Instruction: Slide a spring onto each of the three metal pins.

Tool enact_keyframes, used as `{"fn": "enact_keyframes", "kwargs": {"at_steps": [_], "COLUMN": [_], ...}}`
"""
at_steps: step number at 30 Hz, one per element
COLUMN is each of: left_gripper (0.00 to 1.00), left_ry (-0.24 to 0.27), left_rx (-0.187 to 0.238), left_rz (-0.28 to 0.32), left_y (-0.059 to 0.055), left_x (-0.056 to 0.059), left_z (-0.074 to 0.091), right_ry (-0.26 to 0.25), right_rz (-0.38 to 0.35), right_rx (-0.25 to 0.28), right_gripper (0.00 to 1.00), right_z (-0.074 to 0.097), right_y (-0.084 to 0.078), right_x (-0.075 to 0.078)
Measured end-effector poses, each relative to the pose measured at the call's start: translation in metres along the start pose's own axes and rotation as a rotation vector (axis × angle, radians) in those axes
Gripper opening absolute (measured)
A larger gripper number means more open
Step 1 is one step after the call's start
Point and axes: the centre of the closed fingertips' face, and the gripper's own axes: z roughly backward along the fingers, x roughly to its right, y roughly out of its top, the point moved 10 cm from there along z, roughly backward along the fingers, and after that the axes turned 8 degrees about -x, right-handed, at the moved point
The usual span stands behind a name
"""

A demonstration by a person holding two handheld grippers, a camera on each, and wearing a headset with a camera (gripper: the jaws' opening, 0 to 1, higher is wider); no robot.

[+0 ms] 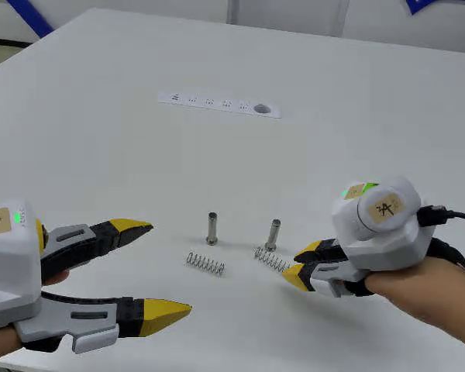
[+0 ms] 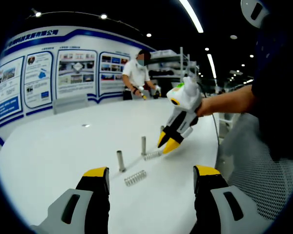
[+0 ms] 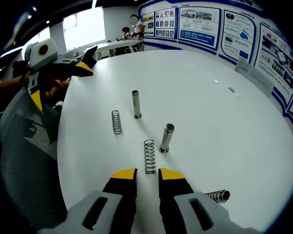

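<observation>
I see two pins standing upright on the table point(image 1: 101, 139): the left pin point(image 1: 212, 229) and the right pin point(image 1: 273, 234), near each other and both bare. One spring lies flat in front of each of them. The left spring point(image 1: 204, 263) lies a little in front of the left pin, apart from it. The right spring point(image 1: 270, 259) has its far end just beside the foot of the right pin; I cannot tell if they touch. Its near end is directly in front of the tips of my right gripper point(image 1: 293, 264), whose jaws stand with only a narrow gap and pinch nothing. In the right gripper view a third spring point(image 3: 216, 196) with a round metal end lies just beside the right jaw; I cannot tell if a pin is inside it. My left gripper point(image 1: 170, 267) hovers near the left spring without touching it, jaws spread wide and empty. Further back on the table lies a white power strip point(image 1: 218, 103)
</observation>
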Motion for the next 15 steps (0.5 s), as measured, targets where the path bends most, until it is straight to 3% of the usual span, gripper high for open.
{"fn": "enact_keyframes", "kwargs": {"at_steps": [15], "left_gripper": [0.71], "left_ry": [0.003], "left_rx": [-0.008], "left_rz": [0.002], "left_y": [-0.001], "left_x": [0.0], "left_z": [0.0], "right_ry": [0.012], "right_rz": [-0.008], "right_rx": [-0.023], "right_gripper": [0.16], "right_z": [-0.014], "right_y": [-0.002], "right_x": [0.004]}}
